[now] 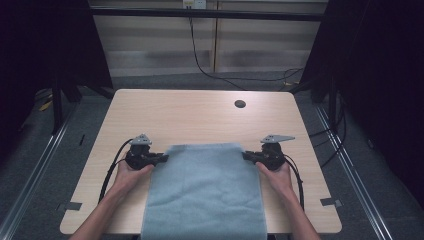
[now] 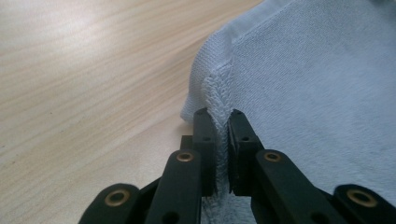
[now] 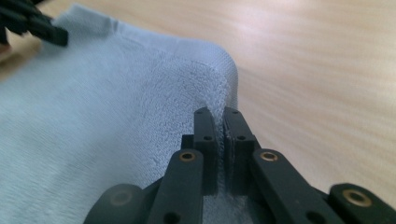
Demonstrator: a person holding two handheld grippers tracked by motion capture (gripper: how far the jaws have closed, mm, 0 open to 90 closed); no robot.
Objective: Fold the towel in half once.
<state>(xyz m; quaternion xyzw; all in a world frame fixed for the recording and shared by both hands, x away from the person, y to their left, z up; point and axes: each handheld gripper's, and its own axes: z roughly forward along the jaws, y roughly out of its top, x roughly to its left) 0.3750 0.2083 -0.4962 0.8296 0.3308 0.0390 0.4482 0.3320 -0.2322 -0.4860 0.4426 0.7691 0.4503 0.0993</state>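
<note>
My left gripper [image 1: 161, 158] is clamped on the towel [image 1: 205, 192] near its far-left corner, and my right gripper [image 1: 248, 156] is clamped near the far-right corner; each has a ridge of cloth pinched between nearly closed jaws. The towel lies flat on the table [image 1: 190, 112], its long axis running 12 to 6, the near end hanging over the table's 6 o'clock edge. From my left gripper the cloth spreads toward 3, from my right toward 9. I can read no label or writing.
</note>
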